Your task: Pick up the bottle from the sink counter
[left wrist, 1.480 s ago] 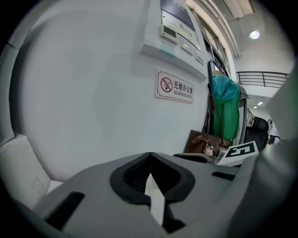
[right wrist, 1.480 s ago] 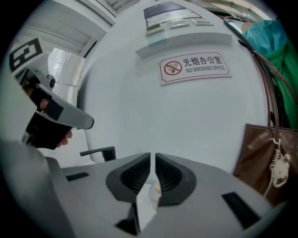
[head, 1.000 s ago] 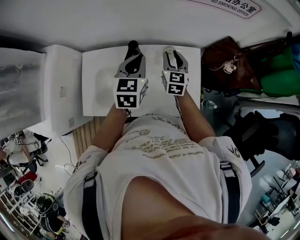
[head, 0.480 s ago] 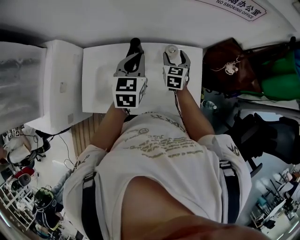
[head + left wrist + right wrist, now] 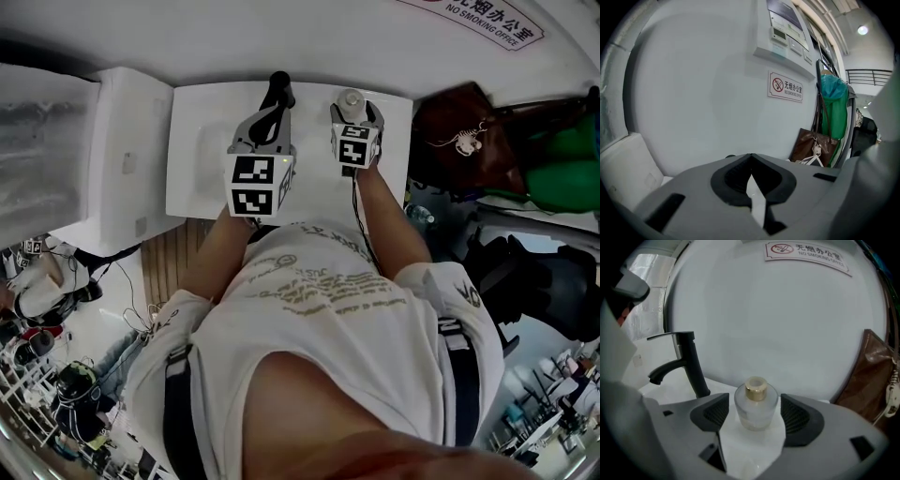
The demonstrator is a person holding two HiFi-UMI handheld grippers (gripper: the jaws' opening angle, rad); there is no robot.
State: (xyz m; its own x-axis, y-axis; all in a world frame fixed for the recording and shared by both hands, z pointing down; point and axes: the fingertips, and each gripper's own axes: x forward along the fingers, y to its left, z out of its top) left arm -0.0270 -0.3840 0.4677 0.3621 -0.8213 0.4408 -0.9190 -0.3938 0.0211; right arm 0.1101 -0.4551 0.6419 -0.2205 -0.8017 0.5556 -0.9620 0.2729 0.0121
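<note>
Right gripper [image 5: 756,420] has advanced; its spread jaws now flank the bottle [image 5: 755,401], ready for closing. Left gripper [image 5: 751,180] is pressed together, empty.

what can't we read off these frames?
Bottle contents: right gripper view, frosted glass hides the fill level.
Bottle body: head view, right hand-held gripper covers all but the cap.
Sink basin: head view, washed out, partly under left hand-held gripper.
Counter: left gripper view, mostly blocked by that gripper's body.
</note>
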